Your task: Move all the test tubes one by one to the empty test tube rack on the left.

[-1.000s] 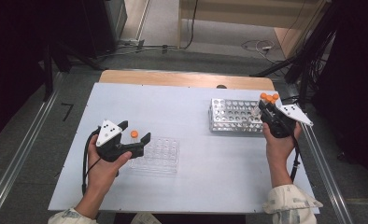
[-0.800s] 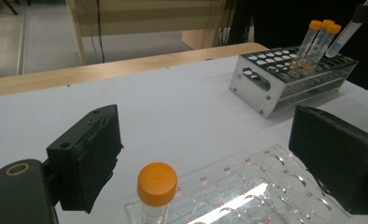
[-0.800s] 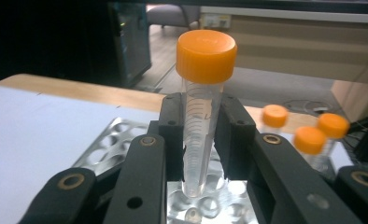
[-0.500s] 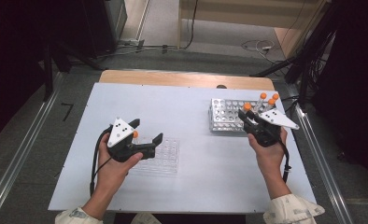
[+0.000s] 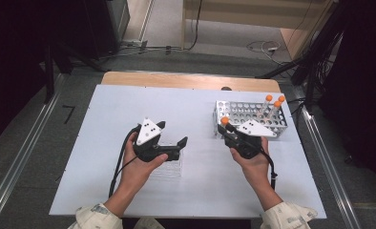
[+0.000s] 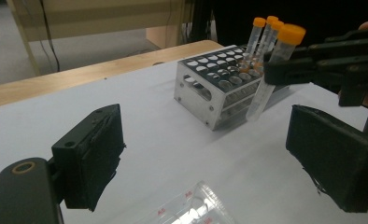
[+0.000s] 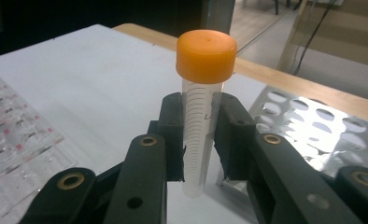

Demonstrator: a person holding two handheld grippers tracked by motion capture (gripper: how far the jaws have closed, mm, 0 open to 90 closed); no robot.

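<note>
While the right gripper [image 7: 198,140] pinches a clear tube with an orange cap [image 7: 203,119] upright between its pads, just below the cap, it now sits in front of the metal rack [image 5: 251,116], at the rack's near left corner; a second ago it was over the rack's right end, beside the two tubes still standing there [image 5: 273,109]. The held tube's tip hangs free above the white table [image 5: 195,109] and touches nothing. Closer to the person, the left gripper [image 6: 205,154] has its jaws spread wide with nothing between them; in the high view it has shifted rightward across the clear plastic rack [image 5: 169,164], which lies under and just behind that hand, and now faces the right gripper. From the left gripper view the held tube [image 6: 273,70] shows slightly tilted against the metal rack behind it. Judged from these positions, one tube has been lifted out of the metal rack and is travelling toward the clear rack; two remain to be moved. The likely next step is either a handover to the open left gripper or a direct placement into a cell of the clear rack.
</note>
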